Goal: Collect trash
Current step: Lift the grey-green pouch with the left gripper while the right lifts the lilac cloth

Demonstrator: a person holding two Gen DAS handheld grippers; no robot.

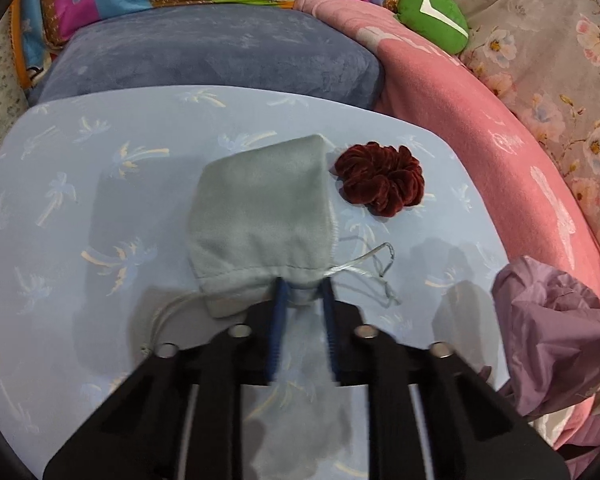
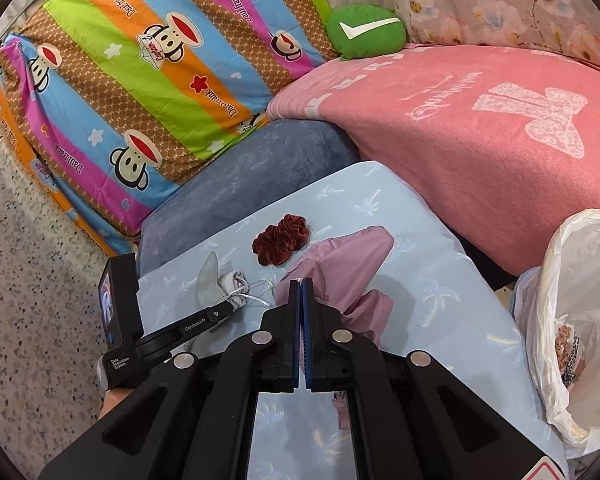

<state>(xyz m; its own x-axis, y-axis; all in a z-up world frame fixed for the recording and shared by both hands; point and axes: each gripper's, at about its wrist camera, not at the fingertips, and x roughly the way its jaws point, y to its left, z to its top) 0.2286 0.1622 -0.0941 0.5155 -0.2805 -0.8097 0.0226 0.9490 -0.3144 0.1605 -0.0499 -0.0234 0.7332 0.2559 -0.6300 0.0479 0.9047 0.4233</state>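
The left gripper (image 1: 304, 290) pinches the gathered mouth of the grey drawstring pouch (image 1: 260, 224), which lies on the light blue palm-print cushion (image 1: 60, 200) beside a dark red scrunchie (image 1: 380, 178). The right gripper (image 2: 301, 286) is fully closed on nothing, above a purple cloth (image 2: 340, 264).

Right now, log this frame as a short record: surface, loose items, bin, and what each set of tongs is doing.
surface: light blue palm-print cover
items: grey drawstring pouch; dark red scrunchie; purple cloth
bin: white plastic bag, at right, open, some contents inside
left tongs: pinching the pouch's gathered mouth
right tongs: shut, against the purple cloth; a grip on it is unclear
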